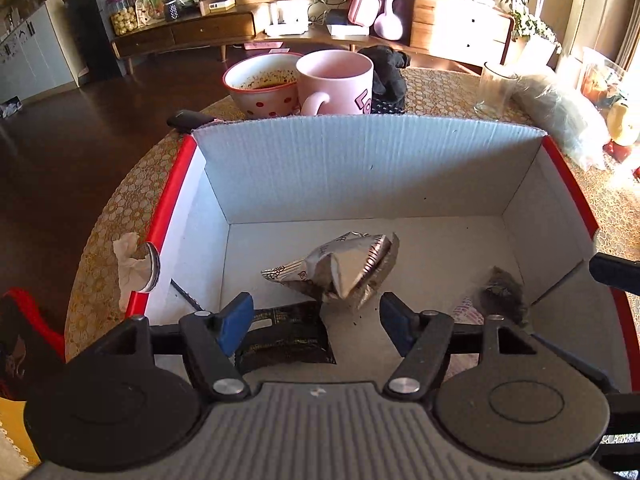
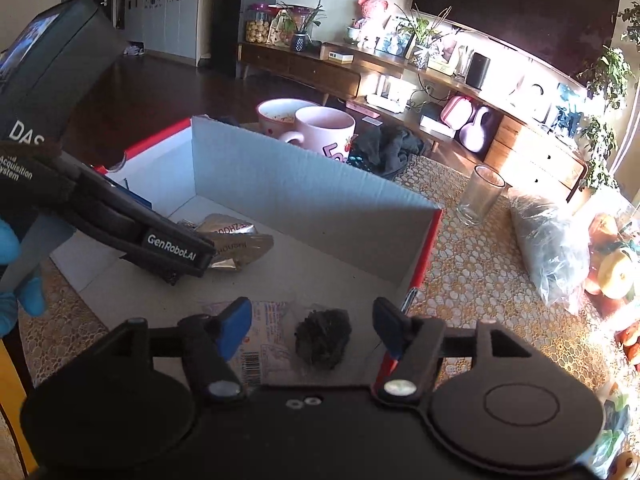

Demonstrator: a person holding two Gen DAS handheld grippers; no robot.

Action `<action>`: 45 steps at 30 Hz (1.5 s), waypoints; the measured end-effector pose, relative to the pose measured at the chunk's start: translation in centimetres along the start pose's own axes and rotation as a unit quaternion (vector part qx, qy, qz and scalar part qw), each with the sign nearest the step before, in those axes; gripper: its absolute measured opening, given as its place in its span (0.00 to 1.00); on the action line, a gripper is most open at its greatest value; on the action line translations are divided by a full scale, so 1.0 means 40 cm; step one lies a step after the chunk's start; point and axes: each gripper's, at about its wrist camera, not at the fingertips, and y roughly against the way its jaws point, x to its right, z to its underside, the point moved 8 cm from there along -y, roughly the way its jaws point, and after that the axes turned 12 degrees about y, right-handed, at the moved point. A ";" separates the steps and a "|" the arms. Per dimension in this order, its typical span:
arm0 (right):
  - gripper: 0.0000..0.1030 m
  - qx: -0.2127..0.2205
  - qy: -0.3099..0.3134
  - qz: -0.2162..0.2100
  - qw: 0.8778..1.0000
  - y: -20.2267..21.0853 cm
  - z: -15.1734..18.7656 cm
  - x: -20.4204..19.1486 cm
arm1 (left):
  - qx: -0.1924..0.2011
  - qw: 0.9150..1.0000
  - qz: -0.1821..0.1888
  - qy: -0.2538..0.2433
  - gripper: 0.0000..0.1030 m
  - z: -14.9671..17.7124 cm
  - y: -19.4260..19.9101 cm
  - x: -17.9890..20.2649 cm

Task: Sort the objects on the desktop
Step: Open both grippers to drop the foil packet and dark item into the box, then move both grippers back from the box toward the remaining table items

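On the left edge of the bench (image 1: 120, 200), just outside the red-edged cardboard box (image 1: 360, 160), a crumpled white tissue (image 1: 128, 264) is seen lying against the box wall. Beyond the box's far wall a dotted bowl (image 1: 260, 88) and a pink mug (image 1: 336, 80) are set side by side, touching or nearly so, with a black cloth (image 1: 388, 68) just behind the mug.

The left gripper (image 1: 316, 316) is held over the near side of the box, its blue-padded fingers (image 1: 236, 320) spread wide and nothing held between them. Just ahead of it a crumpled silver wrapper (image 1: 344, 268) is seen on the box floor, and a flat black packet (image 1: 284, 336) lies beneath the fingers.

Further right, a dark crumpled clump (image 2: 324, 336) rests in the near right corner of the box, beside a clear printed wrapper (image 2: 264, 332). The right gripper (image 2: 312, 324) is held above this corner, fingers (image 2: 236, 324) wide apart, empty.

Outside the box to the right, an empty glass (image 2: 480, 196) is stood upright on the bench, with a clear plastic bag (image 2: 552, 248) of dark contents lying near it.
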 end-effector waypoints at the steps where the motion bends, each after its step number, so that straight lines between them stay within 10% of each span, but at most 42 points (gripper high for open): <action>1: 0.65 0.001 0.000 0.001 1.000 0.006 -0.001 0.000 | 0.001 1.000 -0.001 0.000 0.67 0.000 0.005 0.000; 45: 0.76 0.065 -0.051 0.004 0.997 0.390 0.184 0.039 | 0.087 0.994 0.072 0.005 0.73 0.192 0.340 0.122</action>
